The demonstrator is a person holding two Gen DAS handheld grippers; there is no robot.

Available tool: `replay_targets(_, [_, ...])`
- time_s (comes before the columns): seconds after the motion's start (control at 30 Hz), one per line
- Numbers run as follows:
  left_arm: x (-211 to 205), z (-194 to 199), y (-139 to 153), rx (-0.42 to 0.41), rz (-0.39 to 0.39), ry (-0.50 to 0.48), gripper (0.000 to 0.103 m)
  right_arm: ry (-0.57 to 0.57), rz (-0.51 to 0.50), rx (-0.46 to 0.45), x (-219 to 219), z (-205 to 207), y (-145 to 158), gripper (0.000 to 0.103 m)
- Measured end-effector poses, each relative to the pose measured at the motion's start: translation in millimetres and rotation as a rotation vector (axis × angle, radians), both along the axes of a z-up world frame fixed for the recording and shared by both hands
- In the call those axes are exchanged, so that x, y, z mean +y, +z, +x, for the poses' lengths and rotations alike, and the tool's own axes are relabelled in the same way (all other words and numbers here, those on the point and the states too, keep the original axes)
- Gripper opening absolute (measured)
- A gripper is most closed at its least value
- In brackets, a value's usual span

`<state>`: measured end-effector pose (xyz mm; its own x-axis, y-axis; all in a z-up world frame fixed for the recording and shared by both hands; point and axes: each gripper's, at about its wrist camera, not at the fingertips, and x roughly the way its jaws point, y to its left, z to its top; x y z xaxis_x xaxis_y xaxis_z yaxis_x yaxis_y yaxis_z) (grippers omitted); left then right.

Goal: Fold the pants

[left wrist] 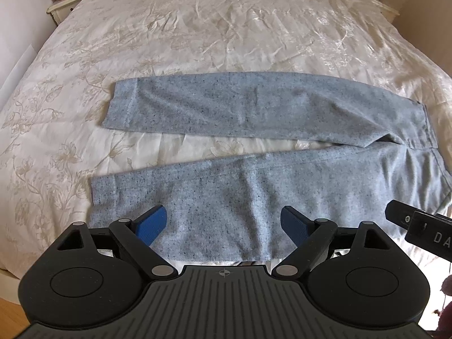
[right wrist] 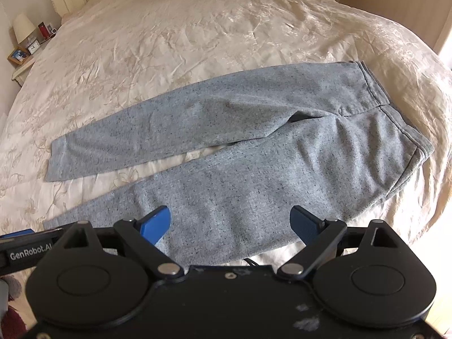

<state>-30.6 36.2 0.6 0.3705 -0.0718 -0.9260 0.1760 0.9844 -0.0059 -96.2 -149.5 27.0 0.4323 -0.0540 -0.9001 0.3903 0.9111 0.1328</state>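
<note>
Pants [left wrist: 254, 147] flat on bed [left wrist: 197, 28], under both grippers' spread jaws.

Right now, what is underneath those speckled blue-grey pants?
The speckled blue-grey pants lie flat on a cream floral-patterned bedspread, which shows all around them and in the gap between the two legs. Whatever is directly beneath the fabric is covered, so nothing else can be confirmed there.

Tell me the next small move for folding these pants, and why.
Probably lower both open grippers, left gripper and right gripper, onto the near leg and pinch its near edge: the pants lie flat and unfolded on the bed, legs spread apart, nothing gripped.
</note>
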Motion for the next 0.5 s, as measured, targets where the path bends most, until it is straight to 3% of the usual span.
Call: replay_targets(0.5, [-7.2, -5.0, -1.5, -0.003, 0.02, -0.033, 0.088, -0.029, 0.018, -0.012, 2.3, -9.2, -6.1, 0.096])
